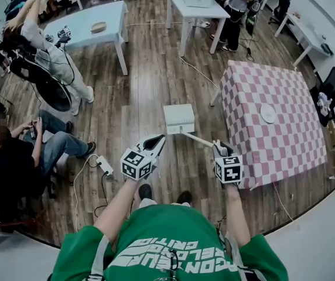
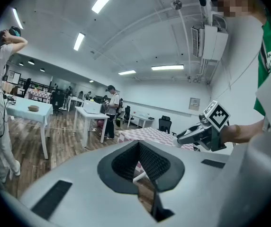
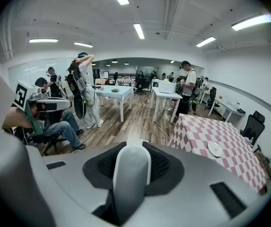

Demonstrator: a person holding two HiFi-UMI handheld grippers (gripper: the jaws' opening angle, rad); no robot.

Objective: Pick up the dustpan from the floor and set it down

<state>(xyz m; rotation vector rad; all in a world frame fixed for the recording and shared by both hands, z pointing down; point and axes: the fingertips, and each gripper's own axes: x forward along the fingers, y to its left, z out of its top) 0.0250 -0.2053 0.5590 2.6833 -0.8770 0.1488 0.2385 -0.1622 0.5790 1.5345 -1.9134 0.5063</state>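
**Item 1, R gripper.** Sits just off the near-left corner of the checked table, on the open-floor side. Tongs are clamped on the white handle of the dustpan. The right gripper view confirms this: the handle runs up the middle between both pads, with contact on each side.

**Item 2, dustpan.** White. The pan end points away from the wearer, out at the far end of the handle over the wood floor. Position is just left of the checked table's left edge, not touching the cloth. The handle slopes from the pan back to the R gripper. The pan's height over the boards can't be read from above.

**Item 3, L gripper.** Further left of the checked table than the R gripper, on the other side of the handle and apart from it. Tongs are pressed together at the tips with nothing between them (a sliver of floor shows lower down between the pads).

**Item 4, surroundings.**
- A round white plate lies on the checked table, toward its far-right part.
- A power strip lies on the floor well left of the table, past the L gripper.
- A seated person is further left again.
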